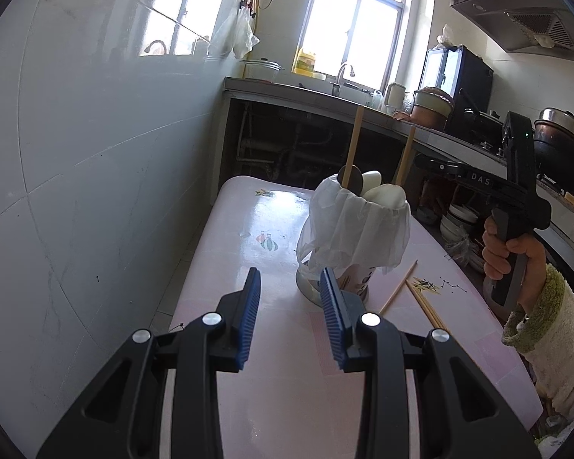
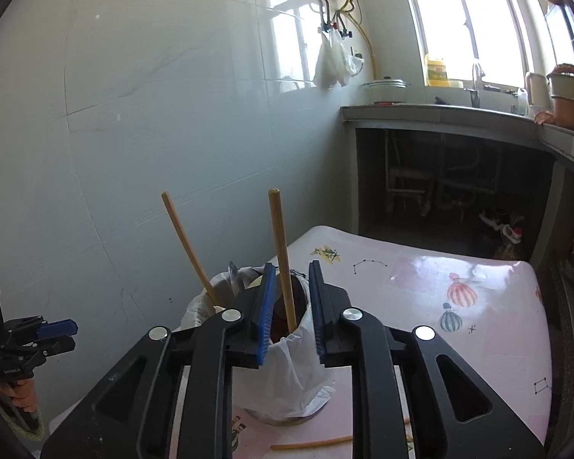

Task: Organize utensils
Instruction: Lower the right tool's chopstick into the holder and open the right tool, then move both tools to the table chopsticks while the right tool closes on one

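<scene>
A cup (image 1: 348, 229) lined with a white plastic bag stands on the pink patterned table (image 1: 248, 237). Two wooden chopsticks (image 1: 354, 145) and white spoons (image 1: 382, 191) stick out of it. My right gripper (image 2: 292, 266) is open over the cup (image 2: 287, 375); one upright chopstick (image 2: 281, 241) stands between its blue pads, untouched by them. The other chopstick (image 2: 187, 241) leans left. My left gripper (image 1: 290, 273) is open and empty, low over the table just short of the cup. Several loose chopsticks (image 1: 428, 310) lie on the table to the cup's right.
A tiled wall (image 1: 95, 153) runs along the table's left side. Behind the table is a counter (image 1: 306, 93) with a sink tap, pots and a stove at the right. A person's hand (image 1: 512, 252) in a fuzzy sleeve holds the right tool. One chopstick (image 2: 310, 443) lies near the table's front.
</scene>
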